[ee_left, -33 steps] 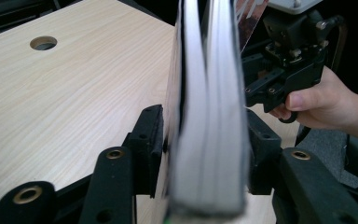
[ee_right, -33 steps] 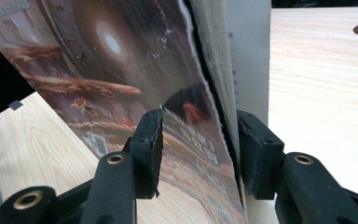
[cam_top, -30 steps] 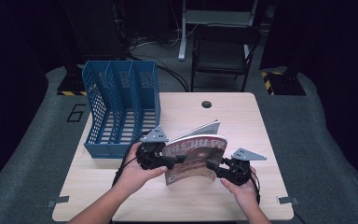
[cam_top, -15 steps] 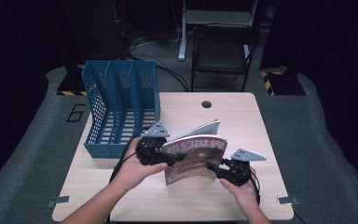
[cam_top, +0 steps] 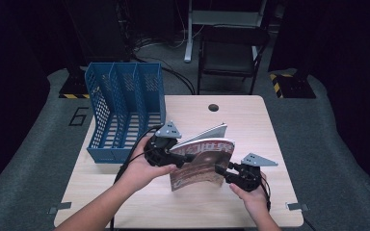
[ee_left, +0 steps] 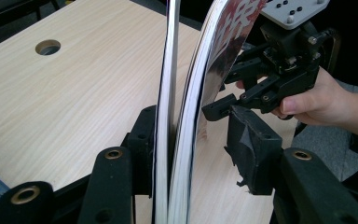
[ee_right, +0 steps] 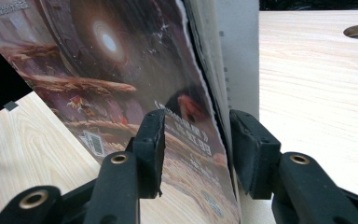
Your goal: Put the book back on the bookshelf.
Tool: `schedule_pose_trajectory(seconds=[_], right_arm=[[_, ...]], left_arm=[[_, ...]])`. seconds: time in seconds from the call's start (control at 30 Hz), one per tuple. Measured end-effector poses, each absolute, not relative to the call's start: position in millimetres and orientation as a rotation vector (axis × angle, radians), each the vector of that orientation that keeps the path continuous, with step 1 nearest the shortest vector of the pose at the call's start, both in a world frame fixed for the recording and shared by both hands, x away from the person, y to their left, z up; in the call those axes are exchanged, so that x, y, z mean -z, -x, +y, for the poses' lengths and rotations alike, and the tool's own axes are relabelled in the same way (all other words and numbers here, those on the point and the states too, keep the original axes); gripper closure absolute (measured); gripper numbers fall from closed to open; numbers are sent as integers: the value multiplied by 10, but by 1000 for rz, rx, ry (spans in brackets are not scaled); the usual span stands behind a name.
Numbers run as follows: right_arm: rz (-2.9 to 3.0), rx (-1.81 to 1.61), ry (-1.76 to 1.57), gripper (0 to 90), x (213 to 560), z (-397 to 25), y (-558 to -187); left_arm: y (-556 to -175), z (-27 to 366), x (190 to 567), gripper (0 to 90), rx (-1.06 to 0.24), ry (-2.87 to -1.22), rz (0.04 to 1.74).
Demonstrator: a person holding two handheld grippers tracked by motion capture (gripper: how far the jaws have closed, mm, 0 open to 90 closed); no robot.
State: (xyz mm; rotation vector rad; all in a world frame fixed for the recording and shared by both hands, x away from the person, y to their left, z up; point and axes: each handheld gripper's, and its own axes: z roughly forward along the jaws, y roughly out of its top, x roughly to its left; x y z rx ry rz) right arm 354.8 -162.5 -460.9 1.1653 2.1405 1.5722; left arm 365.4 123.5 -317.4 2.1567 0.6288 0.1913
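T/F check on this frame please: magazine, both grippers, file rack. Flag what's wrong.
1. The magazine stands on edge on the table. True.
2. The blue file rack holds the magazine. False: its compartments look empty; the magazine is beside it.
3. The left gripper has one finger between the splayed pages. True.
4. The right gripper is away from the magazine. False: its fingers straddle the lower edge.
5. The table has a round hole near its far edge. True.

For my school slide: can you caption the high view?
Two grippers hold a magazine upright beside a blue file rack.
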Motion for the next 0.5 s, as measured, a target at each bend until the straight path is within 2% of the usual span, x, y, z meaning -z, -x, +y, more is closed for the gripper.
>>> schedule_pose_trajectory(seconds=[0.23,0.5], right_arm=[[2154,-1592,-1174,646,4614,-1641,-3544],[2148,-1605,-1187,664,4624,-1648,-3550]], left_arm=[[-3703,1189,3119,556,-180,-2181,637],[-3728,1125,3098,622,-221,-2201,632]])
